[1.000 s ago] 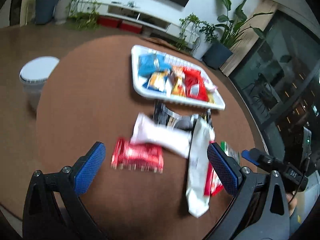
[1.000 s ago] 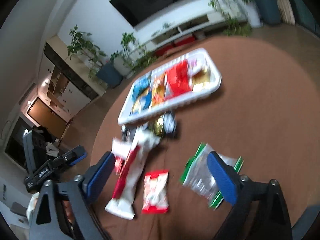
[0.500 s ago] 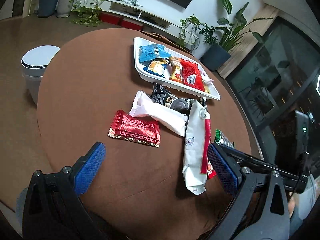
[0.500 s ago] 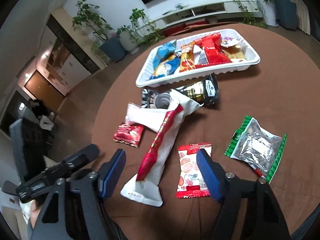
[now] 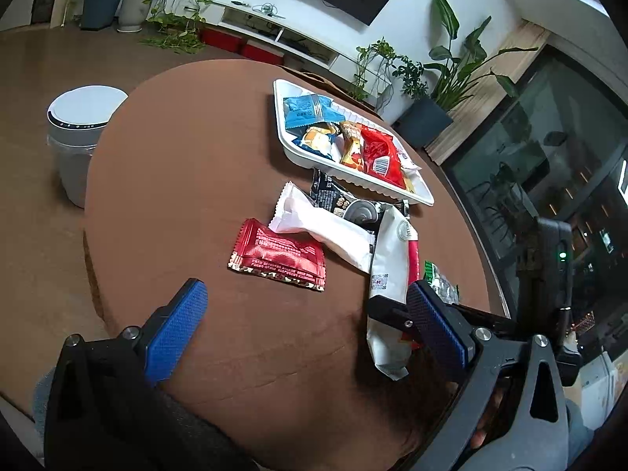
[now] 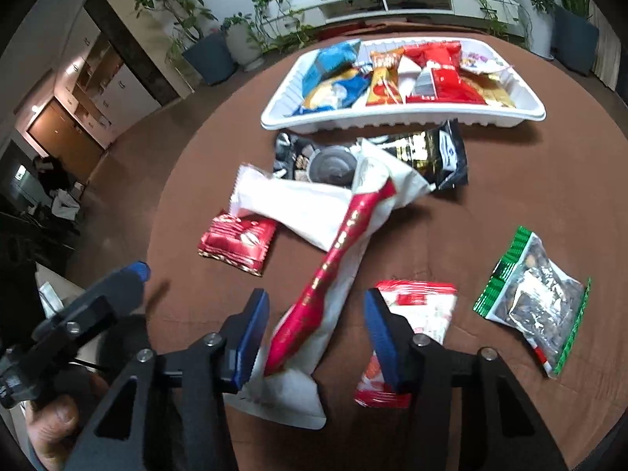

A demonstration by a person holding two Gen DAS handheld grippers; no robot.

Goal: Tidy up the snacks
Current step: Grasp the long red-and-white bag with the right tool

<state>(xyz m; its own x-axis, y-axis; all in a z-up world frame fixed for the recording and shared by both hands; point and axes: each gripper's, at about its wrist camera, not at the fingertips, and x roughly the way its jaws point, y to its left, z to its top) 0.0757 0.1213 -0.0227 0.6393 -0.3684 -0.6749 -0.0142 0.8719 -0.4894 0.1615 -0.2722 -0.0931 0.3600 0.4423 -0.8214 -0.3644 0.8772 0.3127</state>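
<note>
A white tray [image 6: 400, 119] with several snack packs stands at the far side of the round brown table; it also shows in the left wrist view [image 5: 345, 172]. Loose in front of it lie a long white-and-red pack [image 6: 333, 274], a white pack [image 6: 290, 204], a dark red pack [image 5: 278, 255], black packs [image 6: 428, 153], a small red-and-white pack [image 6: 416, 314] and a green-edged nut bag [image 6: 537, 298]. My right gripper [image 6: 314, 331] is open, its fingers either side of the long pack's near end. My left gripper [image 5: 306, 322] is open and empty above the table's near part.
A white lidded bin [image 5: 80, 137] stands on the floor left of the table. Potted plants [image 5: 443, 90] and a low TV cabinet [image 5: 274, 35] line the far wall. The table edge curves close on the right.
My right gripper has moved down and forward over the long white-and-red pack and its fingers have narrowed around it. My left gripper has pulled back and steadied.
</note>
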